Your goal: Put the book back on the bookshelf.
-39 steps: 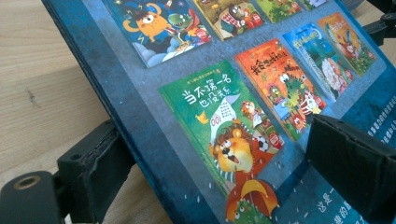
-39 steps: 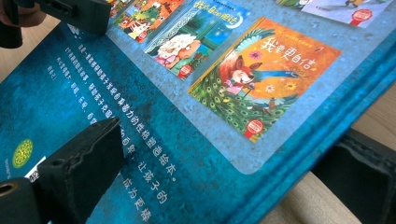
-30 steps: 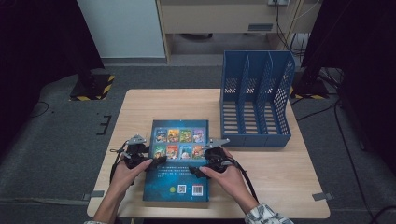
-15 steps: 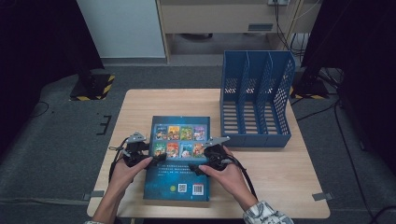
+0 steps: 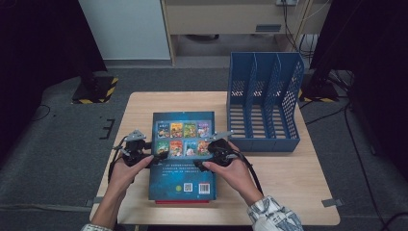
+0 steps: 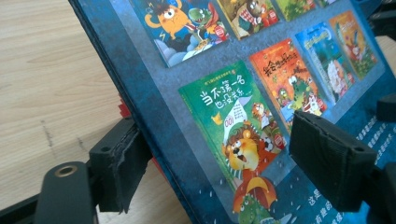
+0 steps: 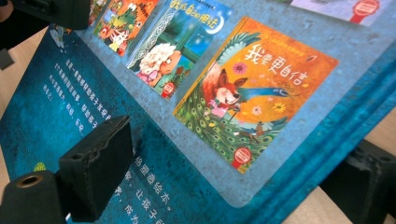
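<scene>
A thick blue picture book (image 5: pixel 183 159) lies back cover up on the wooden table (image 5: pixel 298 192), with a red book (image 5: pixel 183 202) showing under its near edge. My left gripper (image 5: pixel 161 156) clamps its left edge. In the left gripper view (image 6: pixel 224 154), one jaw sits under the edge and the other on the cover (image 6: pixel 261 74). My right gripper (image 5: pixel 202 163) holds the right edge the same way. In the right gripper view (image 7: pixel 233 172), one jaw rests on the cover (image 7: pixel 210 93) and one sits below the layered edge.
A blue perforated file rack (image 5: pixel 264 106) with three upright slots stands at the table's back right, just right of the book. Bare wood lies left of the book and along the right front. The floor around the table is grey carpet.
The blue book's far edge has crept toward the back of the table and looks slightly raised. Both hands stay at its sides.
</scene>
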A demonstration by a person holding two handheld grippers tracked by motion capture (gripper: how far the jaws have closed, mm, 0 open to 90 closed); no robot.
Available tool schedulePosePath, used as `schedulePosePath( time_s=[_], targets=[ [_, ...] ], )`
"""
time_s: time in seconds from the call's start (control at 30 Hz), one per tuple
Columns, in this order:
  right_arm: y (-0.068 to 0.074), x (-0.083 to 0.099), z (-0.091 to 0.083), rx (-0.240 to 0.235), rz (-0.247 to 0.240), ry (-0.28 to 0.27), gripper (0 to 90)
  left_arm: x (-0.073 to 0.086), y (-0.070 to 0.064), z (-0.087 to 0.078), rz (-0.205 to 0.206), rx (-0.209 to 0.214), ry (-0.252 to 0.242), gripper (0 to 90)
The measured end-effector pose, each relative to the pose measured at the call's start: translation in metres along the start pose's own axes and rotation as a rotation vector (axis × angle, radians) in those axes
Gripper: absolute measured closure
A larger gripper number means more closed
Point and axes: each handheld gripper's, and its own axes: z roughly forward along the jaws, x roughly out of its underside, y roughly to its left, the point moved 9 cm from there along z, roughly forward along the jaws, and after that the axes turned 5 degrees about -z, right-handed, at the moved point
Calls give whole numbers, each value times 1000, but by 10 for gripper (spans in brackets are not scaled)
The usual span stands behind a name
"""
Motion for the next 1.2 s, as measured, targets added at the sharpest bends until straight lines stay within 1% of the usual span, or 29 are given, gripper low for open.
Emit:
schedulePosePath(
  time_s=[0.13,0.17,0.27,0.3,0.33,0.37,0.43,0.53,0.63,0.73,0.83,0.97,1.03,1.1,1.2],
  targets=[
    [-5,-8,-2,18,-14,-1,115,-8,0,-5,13,-1,-11,237],
    [-6,-10,-3,23,-14,-3,117,-9,0,-5,14,-2,-13,251],
    [-9,-15,-3,35,-13,5,116,-14,2,-6,26,-9,-12,257],
    [-9,-16,-3,43,-18,6,114,-16,2,-6,24,-14,-12,264],
    [-9,-17,-4,50,-19,9,114,-17,3,-6,32,-18,-13,268],
    [-10,-20,-4,69,-26,4,106,-18,3,-7,32,-21,-15,276],
    [-10,-21,-4,76,-25,1,105,-19,3,-8,33,-23,-20,281],
    [-11,-24,-3,76,-27,-2,113,-20,4,-10,39,-29,-12,291],
    [-11,-27,-4,67,-22,-16,154,-22,7,-12,36,-36,-14,293],
    [-12,-31,-6,57,-24,-24,188,-25,9,-14,44,-44,-14,296],
    [-13,-35,-8,58,-34,-33,214,-29,10,-16,51,-48,-22,304],
    [-14,-40,-11,60,-39,-37,226,-36,10,-19,57,-45,-33,316],
    [-16,-45,-13,58,-45,-43,245,-40,10,-20,59,-49,-38,335],
    [-16,-47,-14,57,-41,-47,253,-42,11,-22,68,-56,-39,341],
    [-18,-51,-17,60,-43,-47,270,-46,11,-26,58,-55,-54,376]
  ],
)
